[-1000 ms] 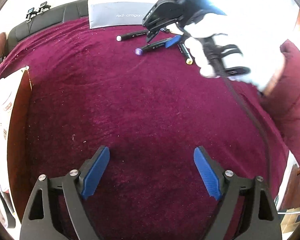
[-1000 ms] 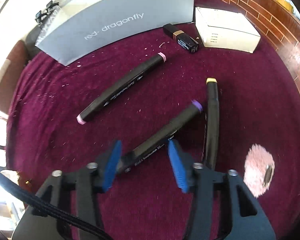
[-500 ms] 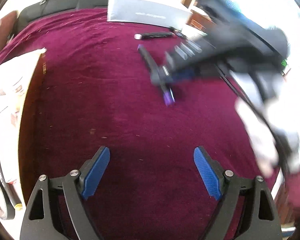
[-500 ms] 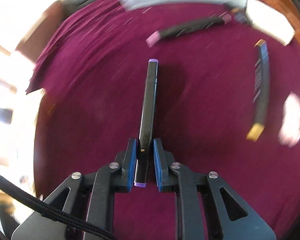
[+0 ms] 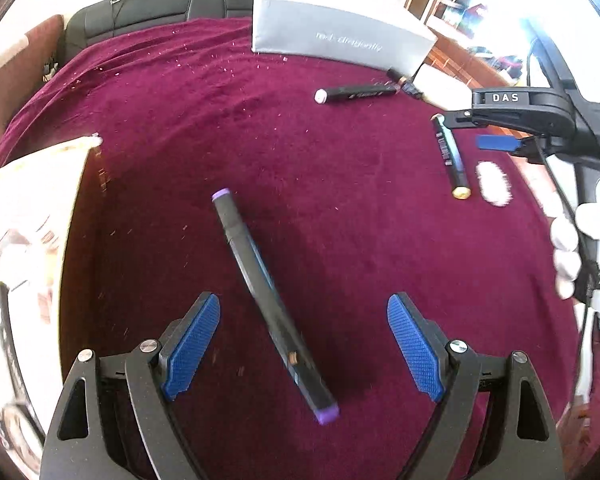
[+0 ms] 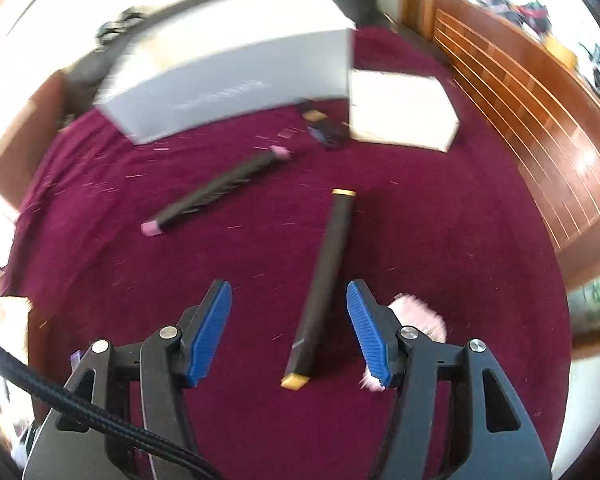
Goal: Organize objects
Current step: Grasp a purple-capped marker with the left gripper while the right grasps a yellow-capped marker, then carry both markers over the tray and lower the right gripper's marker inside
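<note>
My left gripper [image 5: 303, 350] stands wide, pads touching nothing; between them lies the black purple-capped marker [image 5: 270, 300], flat on the dark red velvet cloth [image 5: 340, 240], running from about 11 o'clock to 5 o'clock in the left wrist view. Body is slim, square-sided, glossy black with small print near the lower end; purple caps at both tips, slightly blurred. My right gripper [image 6: 289, 330] is opening, pads clear of everything; the black yellow-capped marker [image 6: 323, 286] lies on the cloth between the fingers, pointing toward 12 to 1 o'clock, yellow caps at both ends, not pressed by either pad. The black pink-capped marker [image 6: 216, 190] lies apart at 10 to 11 o'clock in the right wrist view, slanted, pink caps at both ends. Just past my right finger sits a fluffy pale pink patch [image 6: 418, 318]; what it is I cannot tell. At 12 o'clock a long grey box with pale lettering [image 5: 336, 42] lies at the cloth's far edge; a flat white box [image 6: 400, 114] beside it at 1 o'clock. My white-gloved right hand [image 5: 580, 244] shows at 3 o'clock in the left wrist view.
</note>
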Available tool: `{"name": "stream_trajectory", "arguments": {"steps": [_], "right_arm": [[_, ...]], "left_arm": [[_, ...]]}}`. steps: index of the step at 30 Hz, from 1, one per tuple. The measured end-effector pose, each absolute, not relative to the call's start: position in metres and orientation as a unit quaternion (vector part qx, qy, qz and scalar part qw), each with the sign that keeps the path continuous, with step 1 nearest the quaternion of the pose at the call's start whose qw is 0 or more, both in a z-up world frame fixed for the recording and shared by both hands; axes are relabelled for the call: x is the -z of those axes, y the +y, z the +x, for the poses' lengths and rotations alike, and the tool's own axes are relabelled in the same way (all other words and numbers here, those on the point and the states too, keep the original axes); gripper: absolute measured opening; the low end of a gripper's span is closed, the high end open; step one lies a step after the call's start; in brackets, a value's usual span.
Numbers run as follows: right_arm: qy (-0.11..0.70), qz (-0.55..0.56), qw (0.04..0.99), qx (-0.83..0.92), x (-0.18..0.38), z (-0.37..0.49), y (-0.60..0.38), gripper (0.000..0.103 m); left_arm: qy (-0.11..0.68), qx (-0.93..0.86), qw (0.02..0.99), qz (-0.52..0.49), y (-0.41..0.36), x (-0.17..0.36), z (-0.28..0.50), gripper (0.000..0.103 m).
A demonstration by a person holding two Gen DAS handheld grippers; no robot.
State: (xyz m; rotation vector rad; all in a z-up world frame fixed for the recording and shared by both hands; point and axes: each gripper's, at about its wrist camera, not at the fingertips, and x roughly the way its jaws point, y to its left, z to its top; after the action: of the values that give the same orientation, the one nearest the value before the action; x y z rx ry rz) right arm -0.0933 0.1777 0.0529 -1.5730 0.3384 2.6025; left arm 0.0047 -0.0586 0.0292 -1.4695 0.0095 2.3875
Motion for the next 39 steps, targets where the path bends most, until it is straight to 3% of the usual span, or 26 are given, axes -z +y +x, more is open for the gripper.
{"name": "stream_trajectory", "arguments": {"steps": [4, 5, 6, 8, 9, 10, 12, 15, 24, 29, 31, 34, 35, 36, 39], "right_arm": [[0.118, -0.535, 0.056, -0.835, -0.031, -0.117, 0.192, 0.059], [0.119, -0.539, 0.057, -0.832, -0.026, -0.121, 0.191, 0.058], [0.123, -0.547, 0.057, -0.826, -0.02, -0.125, 0.19, 0.059], [0.11, -0.538, 0.063, -0.833, -0.024, -0.125, 0.185, 0.042], [0.103, -0.541, 0.061, -0.832, -0.025, -0.123, 0.183, 0.038], [0.091, -0.539, 0.068, -0.834, -0.028, -0.121, 0.181, 0.023], [0.082, -0.541, 0.06, -0.835, -0.029, -0.119, 0.177, 0.015], [0.073, -0.547, 0.042, -0.833, -0.031, -0.106, 0.17, 0.013], [0.078, -0.574, -0.058, -0.813, -0.032, 0.001, 0.133, 0.013], [0.05, -0.554, -0.048, -0.83, -0.031, 0.024, 0.121, 0.019], [0.042, -0.544, -0.035, -0.837, -0.032, 0.021, 0.119, 0.019], [0.014, -0.527, -0.011, -0.85, -0.029, 0.027, 0.101, 0.021], [0.009, -0.522, -0.005, -0.853, -0.028, 0.028, 0.098, 0.021], [0.009, -0.517, -0.001, -0.856, -0.028, 0.031, 0.097, 0.021], [0.031, -0.517, -0.004, -0.855, -0.03, 0.037, 0.103, 0.012]], "left_arm": [[0.028, -0.847, 0.141, -0.512, -0.046, -0.023, -0.002, 0.081], [0.033, -0.849, 0.14, -0.509, -0.045, -0.022, -0.001, 0.077], [0.041, -0.852, 0.143, -0.502, -0.043, -0.023, 0.001, 0.069], [0.06, -0.857, 0.142, -0.492, -0.045, -0.024, 0.005, 0.028], [0.052, -0.856, 0.149, -0.493, -0.049, -0.025, 0.004, 0.019], [0.033, -0.849, 0.161, -0.502, -0.055, -0.026, 0.003, 0.011], [0.007, -0.839, 0.176, -0.515, -0.065, -0.027, 0.002, 0.011], [-0.005, -0.833, 0.185, -0.521, -0.073, -0.028, 0.015, 0.011], [-0.02, -0.834, 0.188, -0.518, -0.08, -0.028, 0.042, 0.012], [-0.003, -0.851, 0.181, -0.493, -0.07, -0.027, 0.05, 0.024], [0.025, -0.863, 0.172, -0.475, -0.063, -0.026, 0.057, 0.025], [0.064, -0.873, 0.166, -0.454, -0.054, -0.024, 0.064, 0.024], [0.06, -0.872, 0.171, -0.455, -0.056, -0.025, 0.064, 0.014], [0.043, -0.865, 0.185, -0.465, -0.061, -0.026, 0.063, 0.011], [0.009, -0.857, 0.201, -0.475, -0.076, -0.031, 0.065, 0.011]]}}
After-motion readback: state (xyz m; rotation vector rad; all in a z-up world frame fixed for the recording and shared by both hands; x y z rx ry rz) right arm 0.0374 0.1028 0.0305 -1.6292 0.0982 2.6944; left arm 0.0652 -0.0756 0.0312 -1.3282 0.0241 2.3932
